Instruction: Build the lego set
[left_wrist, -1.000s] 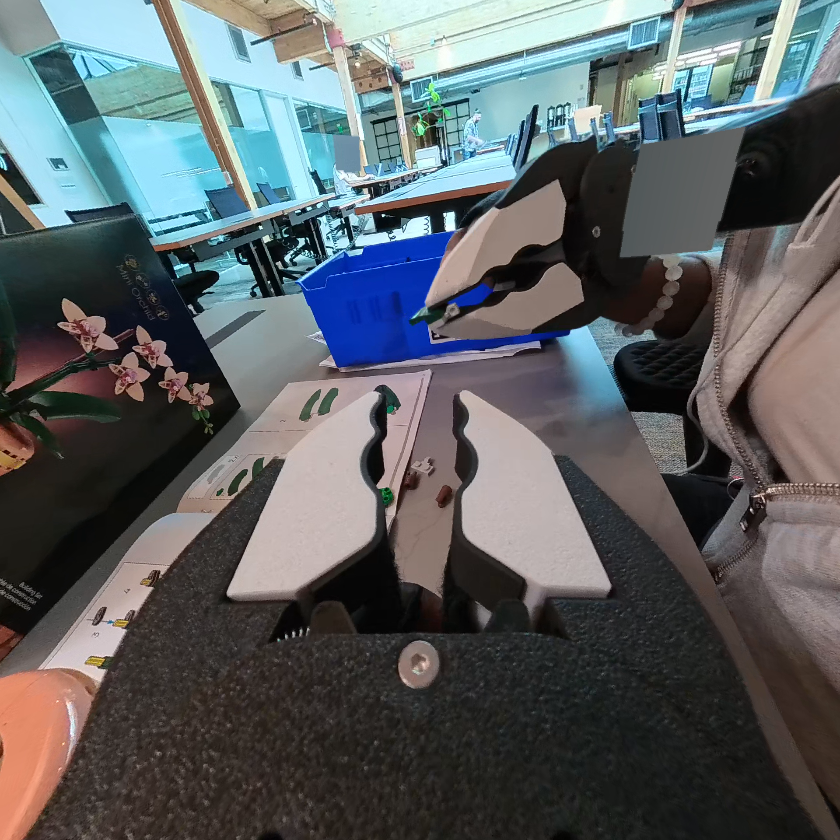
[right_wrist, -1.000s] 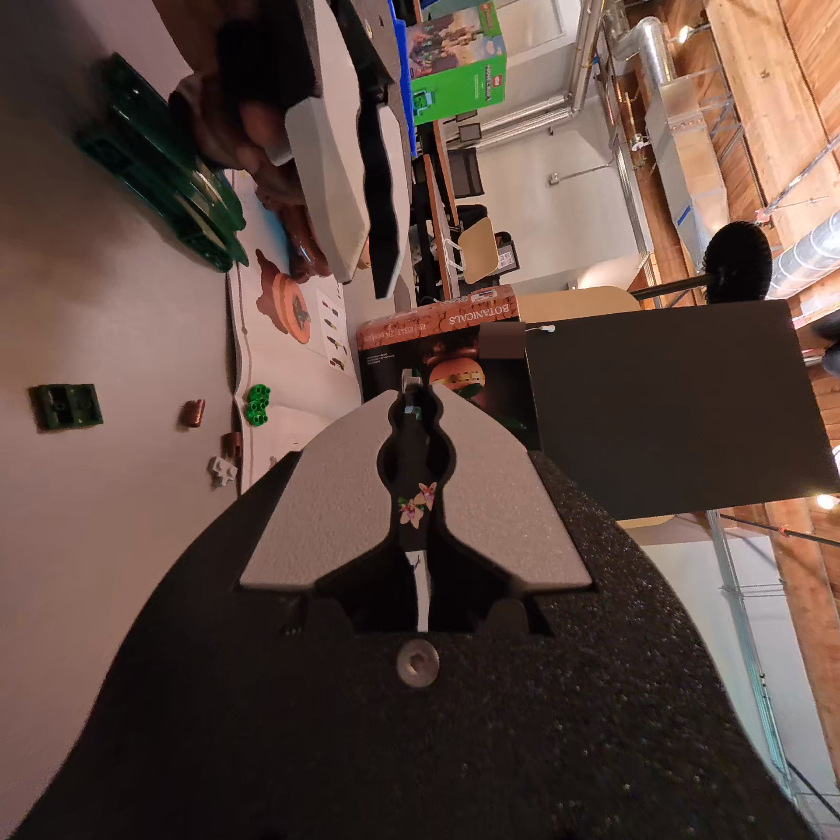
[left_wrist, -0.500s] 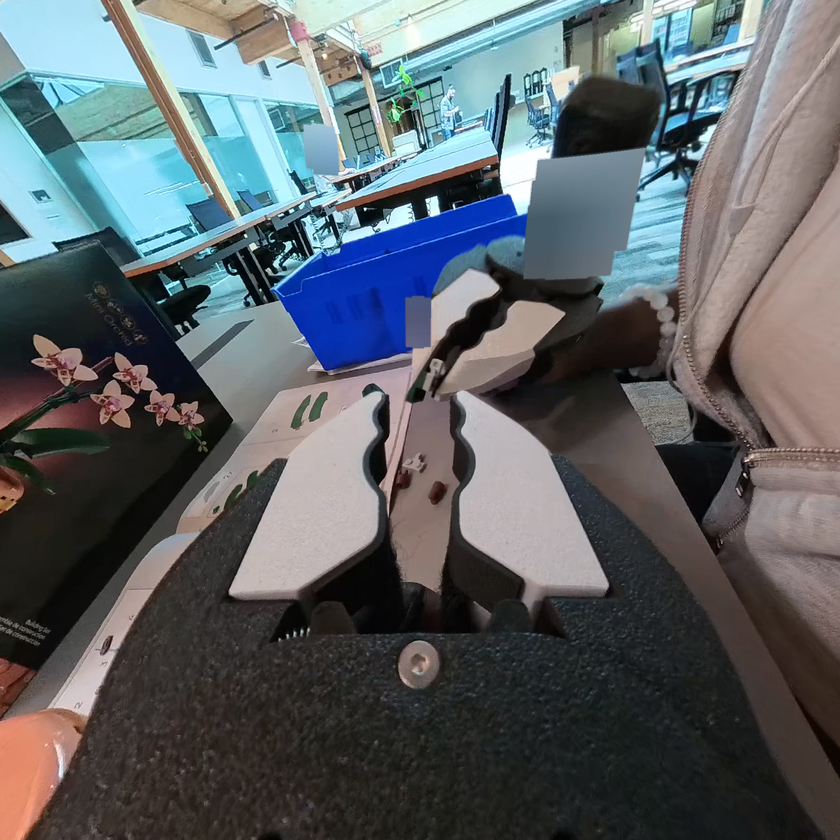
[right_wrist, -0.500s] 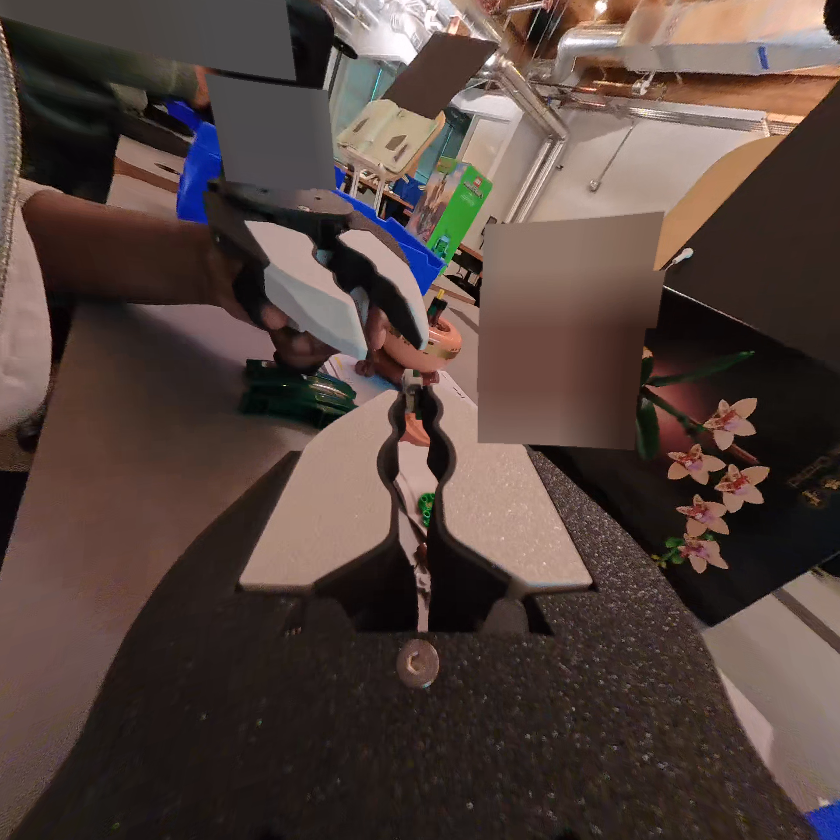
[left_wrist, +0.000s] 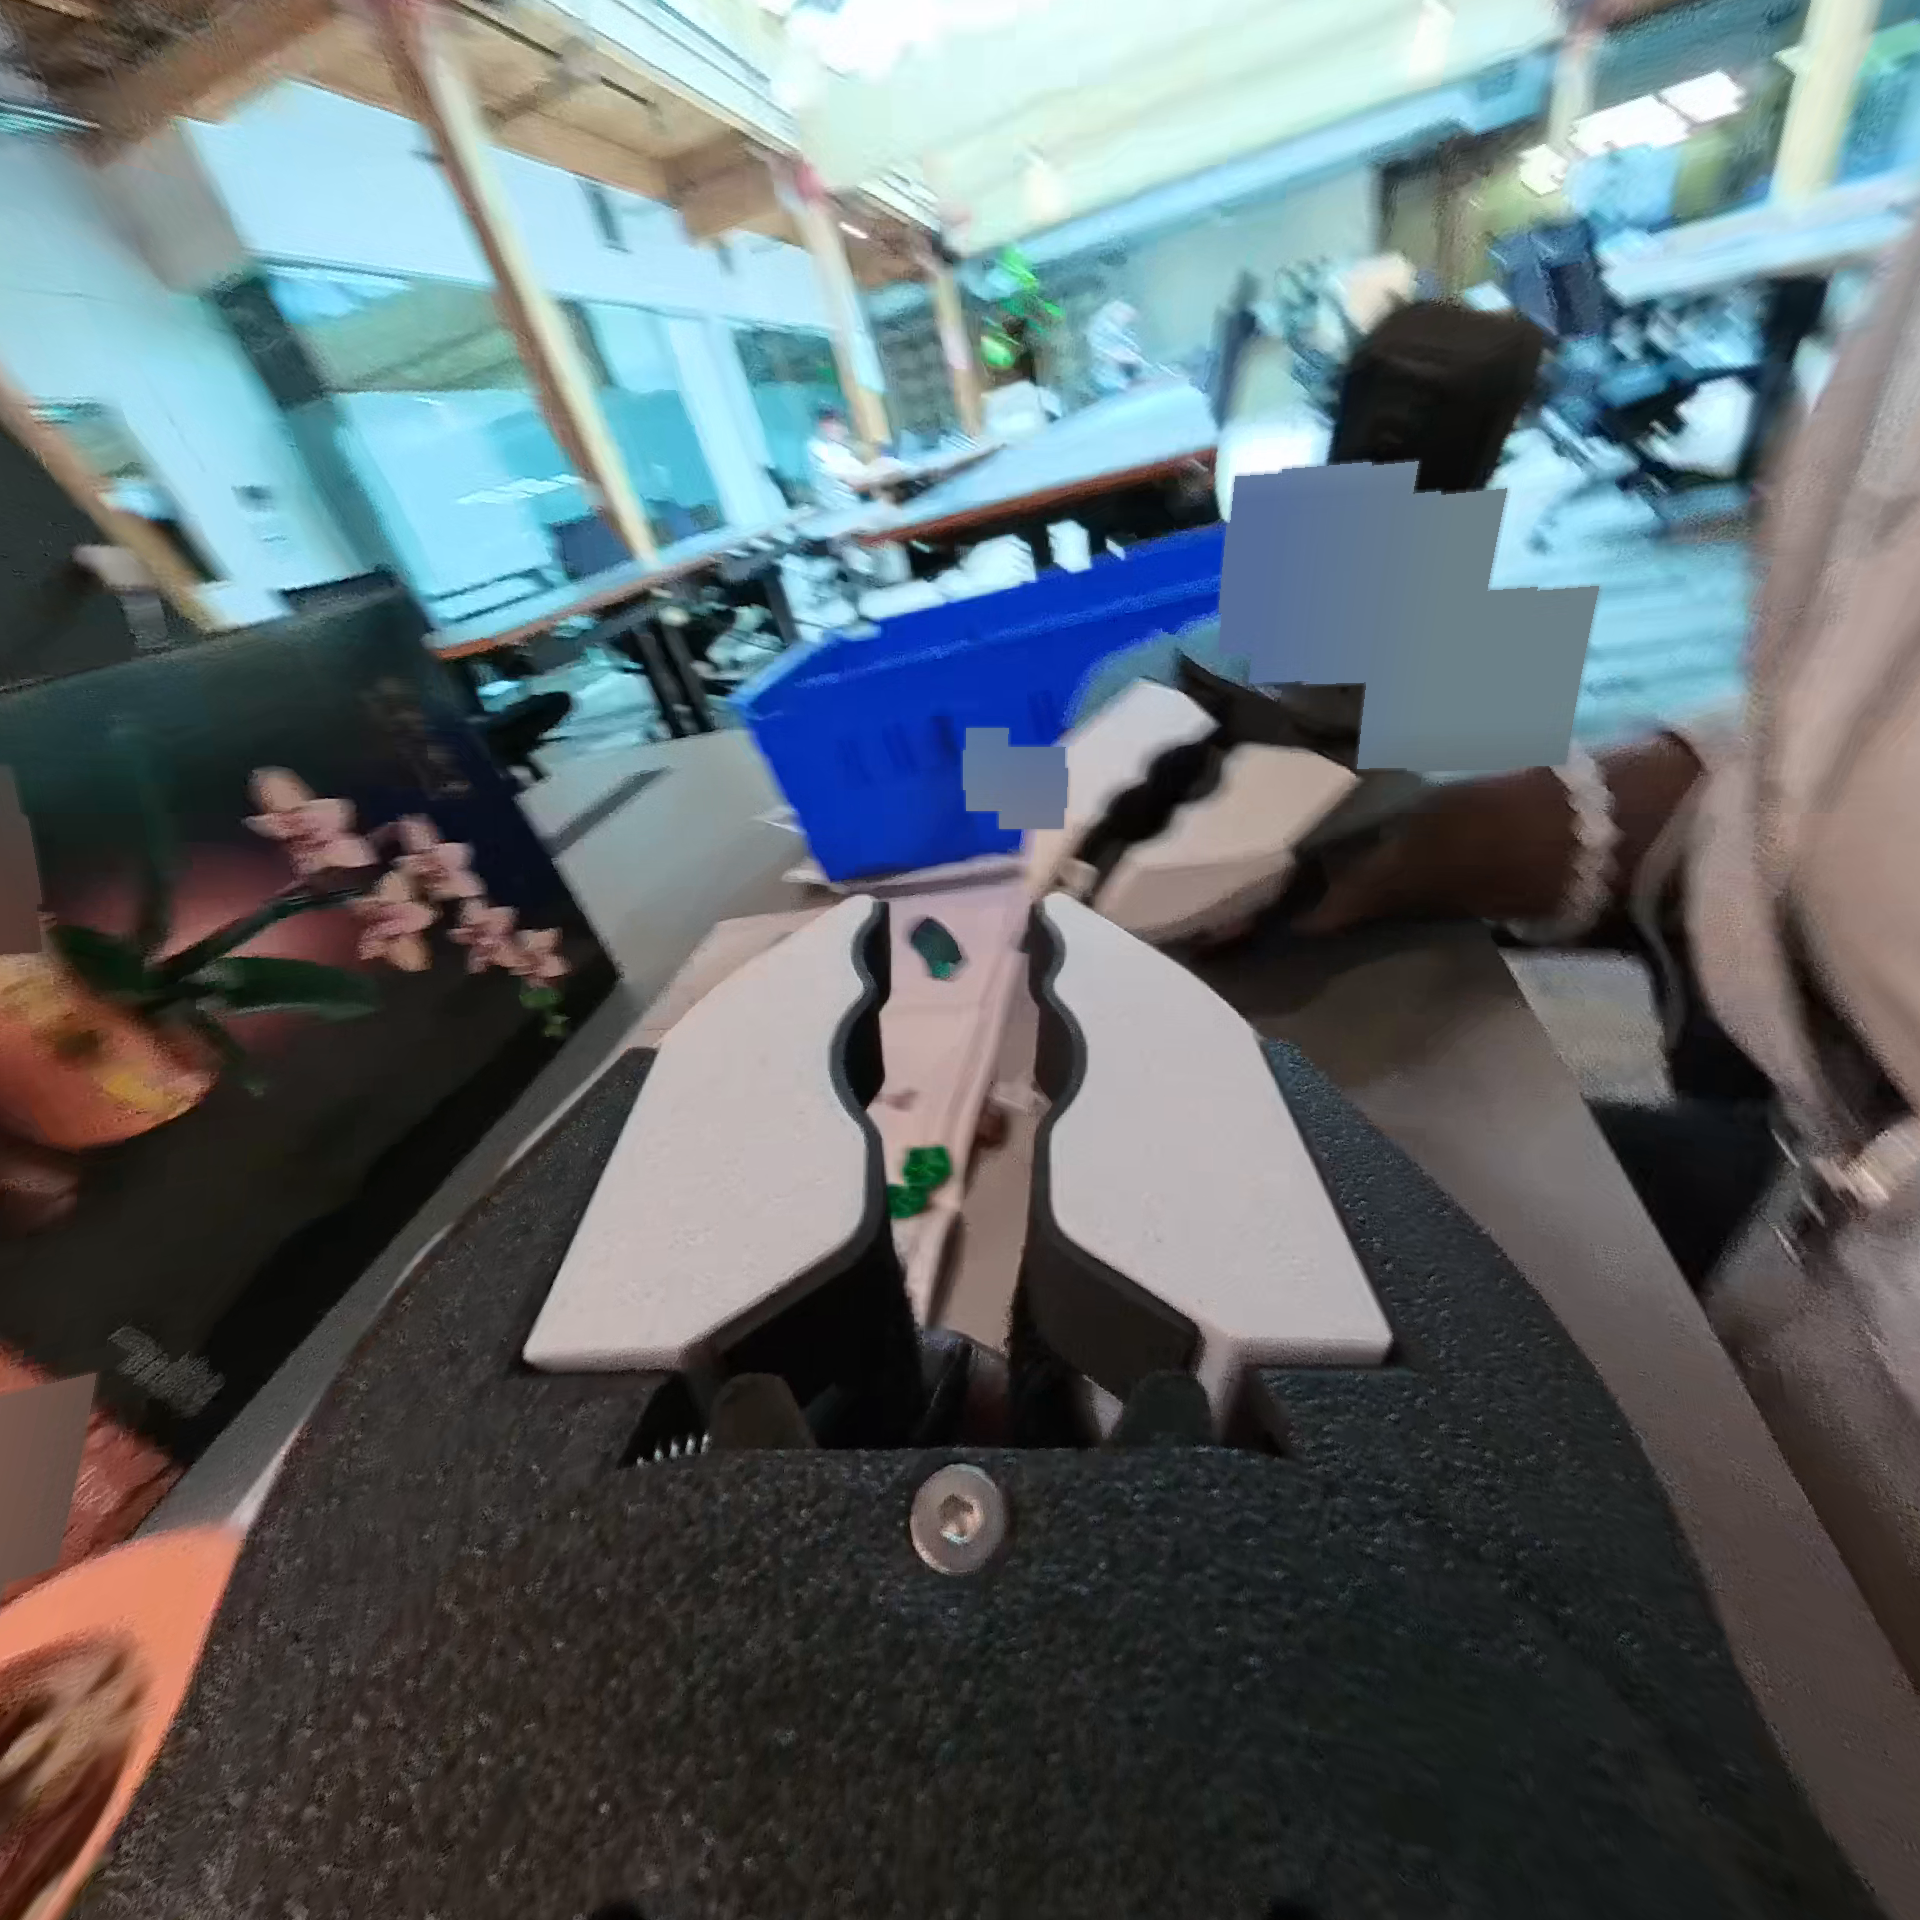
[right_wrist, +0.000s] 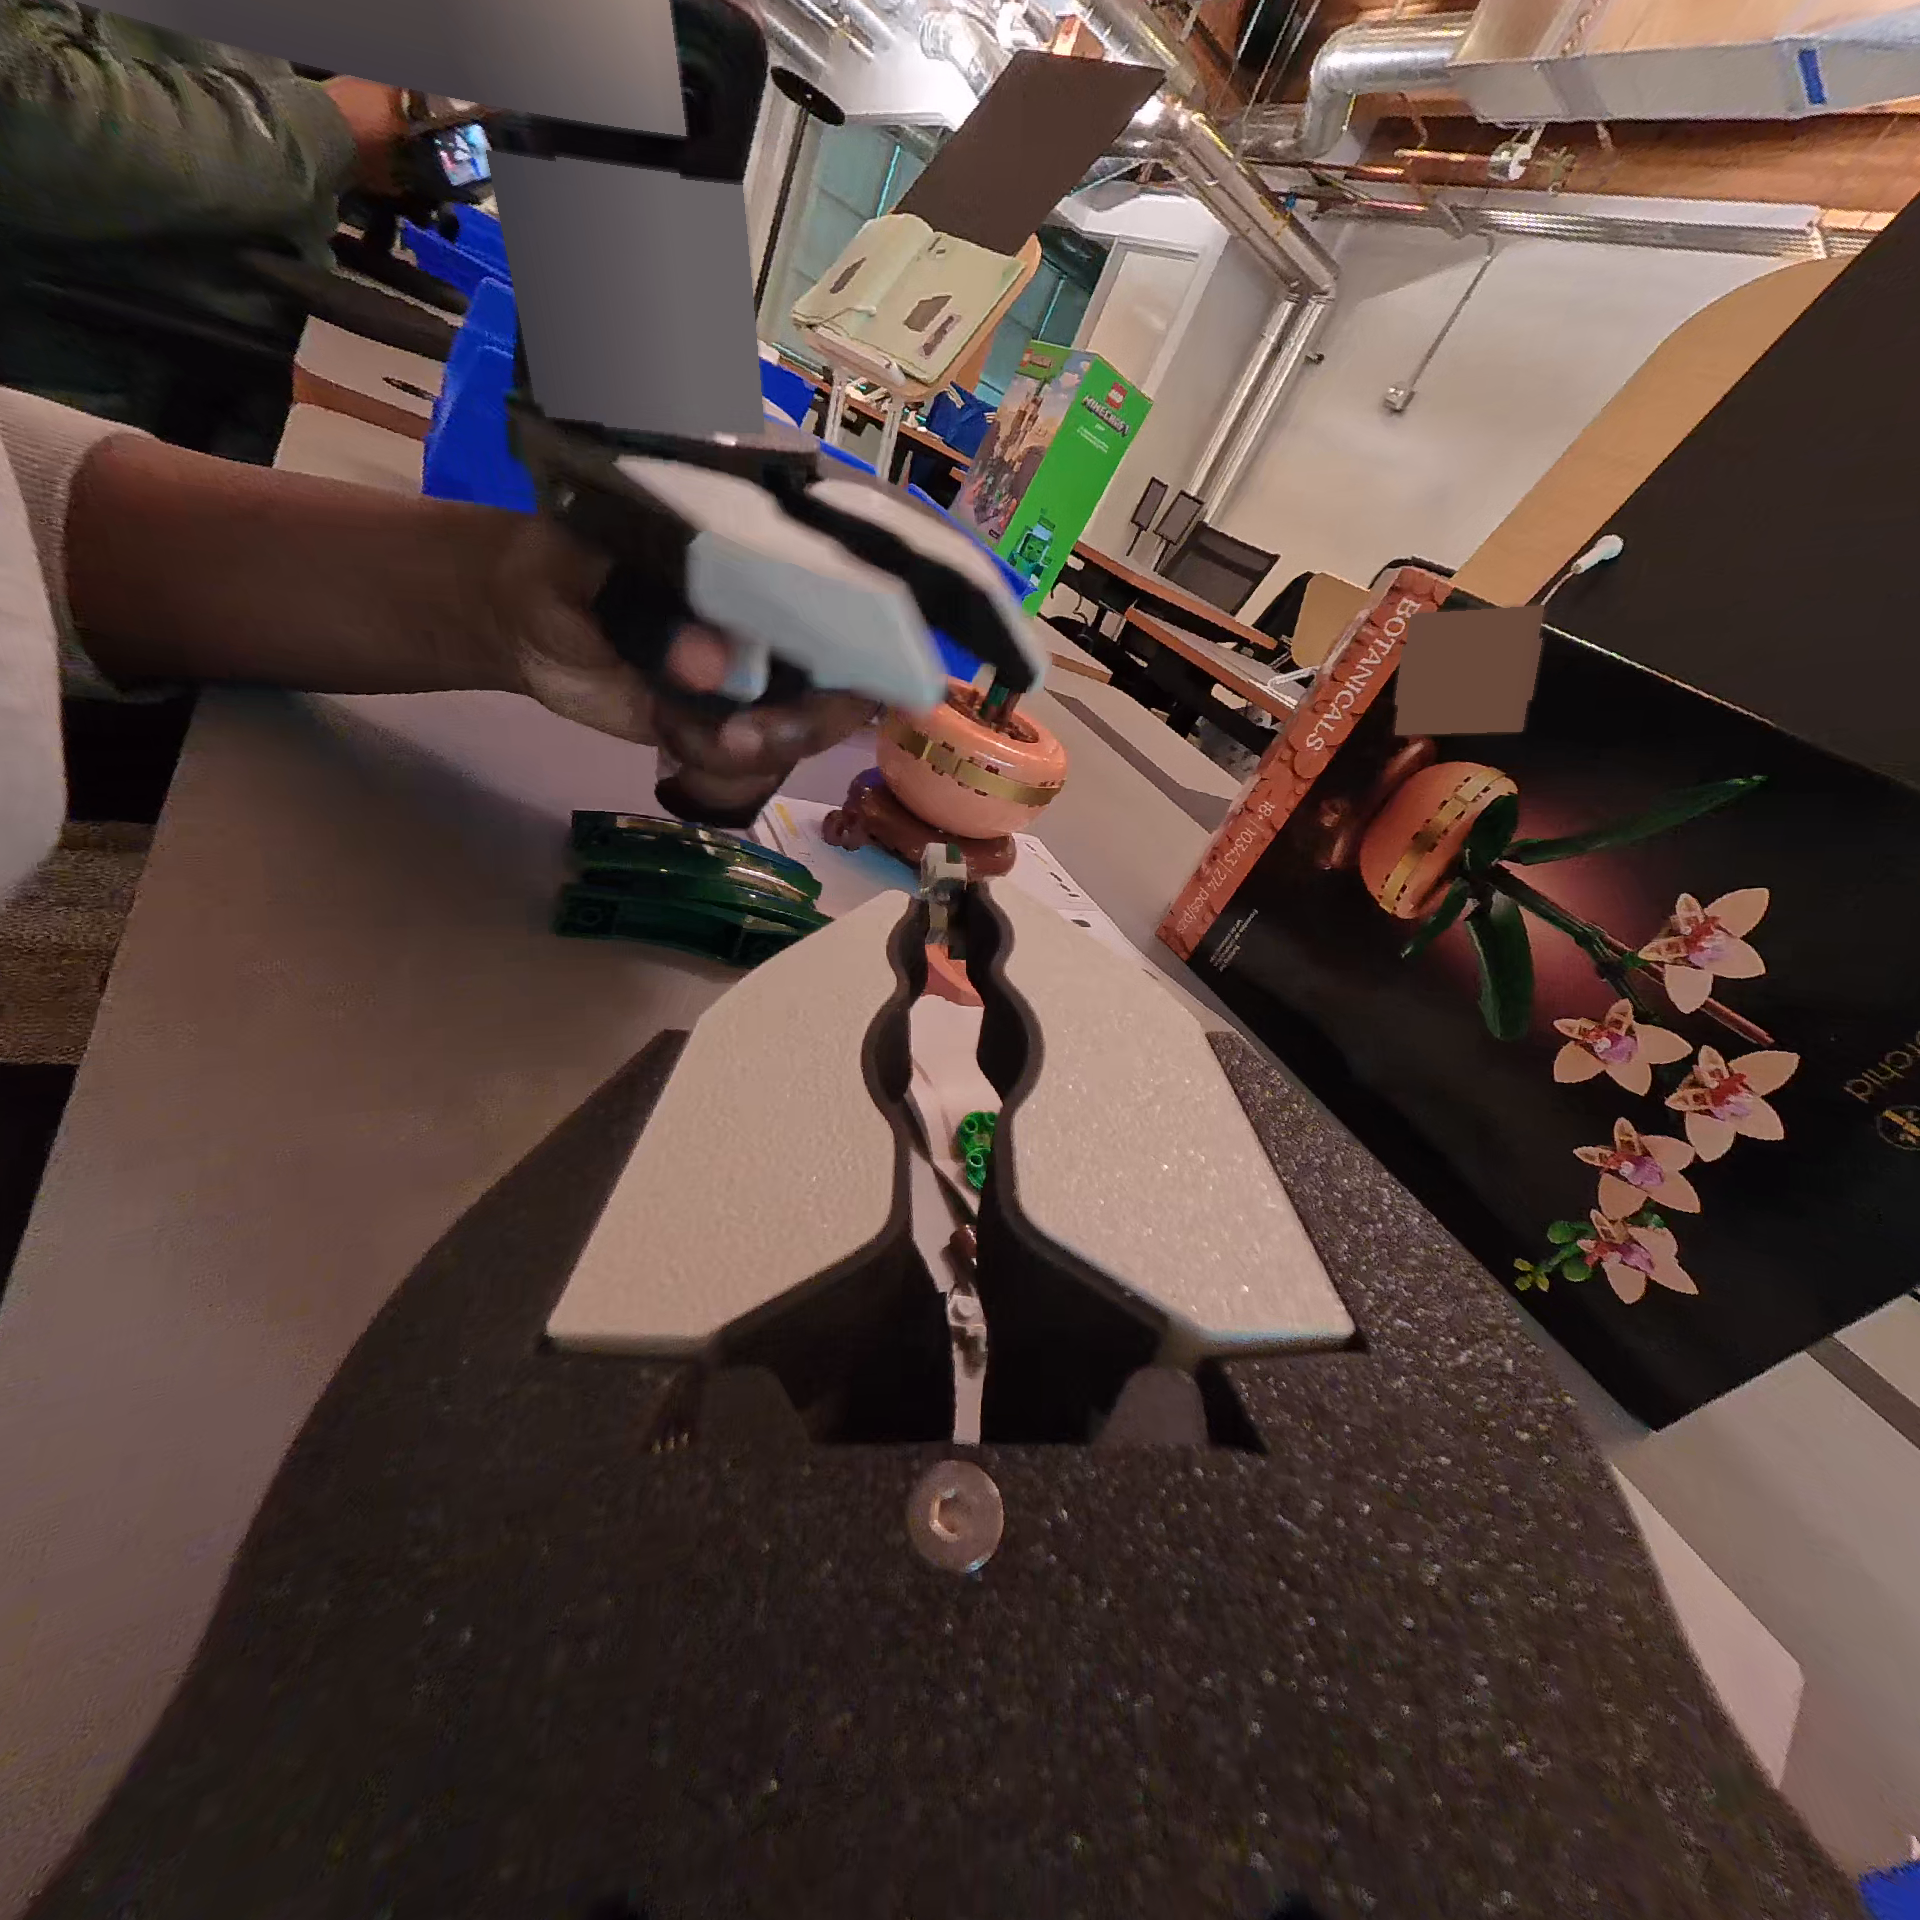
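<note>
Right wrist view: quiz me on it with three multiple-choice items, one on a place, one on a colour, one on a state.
1. Where does the stack of dark green curved pieces lie?
A. on the table beside the pot
B. inside the pot
C. balanced on top of the pot

2. What colour is the pot?
A. blue
B. peach with a gold band
C. white

3. How is the right claw?
A. wide open and empty
B. closed on a small piece at its tips
C. out of view

Answers:
1 A, the stack rests flat on the bare tabletop next to the pot.
2 B, the round body is peach with a gold ring around it.
3 B, the fingertips meet around a small piece poking out in front of them.
</note>
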